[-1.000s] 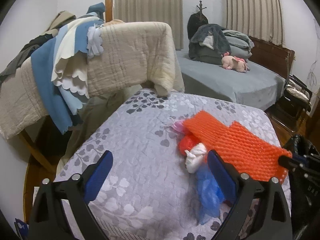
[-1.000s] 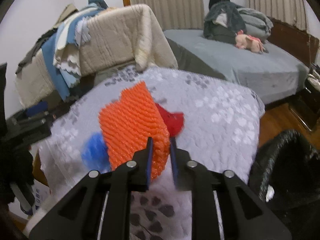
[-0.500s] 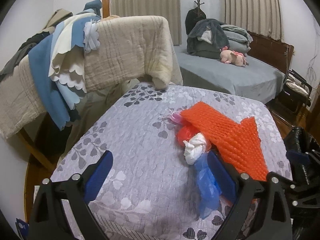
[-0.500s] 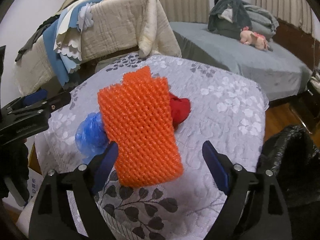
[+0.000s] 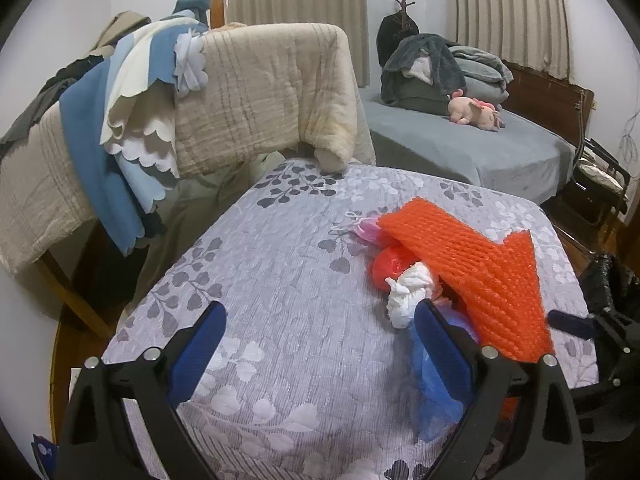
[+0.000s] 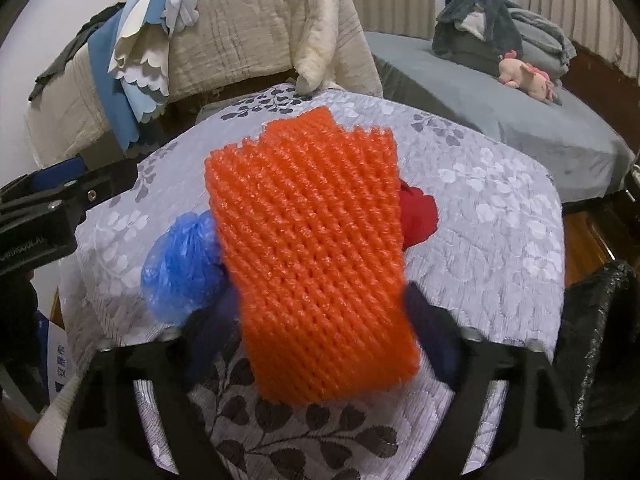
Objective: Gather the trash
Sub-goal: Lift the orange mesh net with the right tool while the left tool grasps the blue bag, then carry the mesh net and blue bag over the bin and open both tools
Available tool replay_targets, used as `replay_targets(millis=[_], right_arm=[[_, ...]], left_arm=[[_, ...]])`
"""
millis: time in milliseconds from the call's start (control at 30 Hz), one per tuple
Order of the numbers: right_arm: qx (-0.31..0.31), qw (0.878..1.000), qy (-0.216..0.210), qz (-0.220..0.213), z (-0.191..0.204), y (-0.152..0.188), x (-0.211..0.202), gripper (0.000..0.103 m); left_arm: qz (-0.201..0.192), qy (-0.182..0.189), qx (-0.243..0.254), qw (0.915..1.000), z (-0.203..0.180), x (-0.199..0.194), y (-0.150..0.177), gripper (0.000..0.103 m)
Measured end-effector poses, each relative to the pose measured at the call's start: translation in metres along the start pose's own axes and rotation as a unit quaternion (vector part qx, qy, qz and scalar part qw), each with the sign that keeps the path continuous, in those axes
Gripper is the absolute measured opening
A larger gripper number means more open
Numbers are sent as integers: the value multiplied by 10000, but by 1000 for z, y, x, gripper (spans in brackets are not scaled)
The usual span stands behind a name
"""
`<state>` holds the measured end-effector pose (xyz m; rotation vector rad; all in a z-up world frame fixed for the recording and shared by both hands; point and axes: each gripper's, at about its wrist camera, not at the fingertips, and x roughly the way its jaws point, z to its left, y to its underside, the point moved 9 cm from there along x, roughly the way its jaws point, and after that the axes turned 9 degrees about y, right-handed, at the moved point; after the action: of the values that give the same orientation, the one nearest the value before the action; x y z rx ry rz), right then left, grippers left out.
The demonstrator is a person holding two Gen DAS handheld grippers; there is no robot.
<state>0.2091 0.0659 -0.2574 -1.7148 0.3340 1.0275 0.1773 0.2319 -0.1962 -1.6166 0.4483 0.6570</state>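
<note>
Right gripper (image 6: 320,332) jaws closing around foam net (image 6: 312,256)

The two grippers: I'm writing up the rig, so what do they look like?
Both match: the left gripper and right gripper have black angular plastic frames with silver screws and two fingers faced with blue pads. The left one's side carries white lettering, too small to read. No cables or sleeves show.

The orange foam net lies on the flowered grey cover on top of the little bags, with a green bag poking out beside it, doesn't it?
Not quite: the bag poking out beside the orange foam net is blue, not green, as the right wrist view shows. The rest holds: the net lies on the flowered grey cover, over the small bags.
</note>
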Motion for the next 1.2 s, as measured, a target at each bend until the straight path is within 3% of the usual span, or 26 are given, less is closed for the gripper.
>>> replay_targets(millis=[167, 267, 333, 600, 867, 967, 1067, 1200], right_arm=[[117, 9995, -294, 61, -2, 3, -5, 32], [190, 9990, -413, -2, -5, 4, -15, 28], [254, 9987, -440, -71, -10, 3, -24, 21], [621, 9974, -241, -266, -44, 1, -46, 16], [773, 9966, -53, -267, -68, 6, -50, 16], [797, 9965, 11, -257, -74, 8, -52, 16], [848, 9961, 54, -235, -79, 10, -53, 16], [886, 9957, 42, -272, -81, 9, -58, 16]], left_arm=[[28, 42, 9, 10000, -2, 2, 1, 93], [40, 98, 31, 9999, -7, 2, 3, 93], [48, 148, 66, 9999, -12, 2, 4, 93], [125, 423, 189, 9988, -42, 5, 13, 91], [429, 646, 304, 9965, -66, 32, 31, 74], [571, 790, 315, 9947, -72, 43, 38, 59], [636, 1049, 266, 9921, -78, 47, 42, 33], [543, 1077, 308, 9922, -80, 38, 38, 28]])
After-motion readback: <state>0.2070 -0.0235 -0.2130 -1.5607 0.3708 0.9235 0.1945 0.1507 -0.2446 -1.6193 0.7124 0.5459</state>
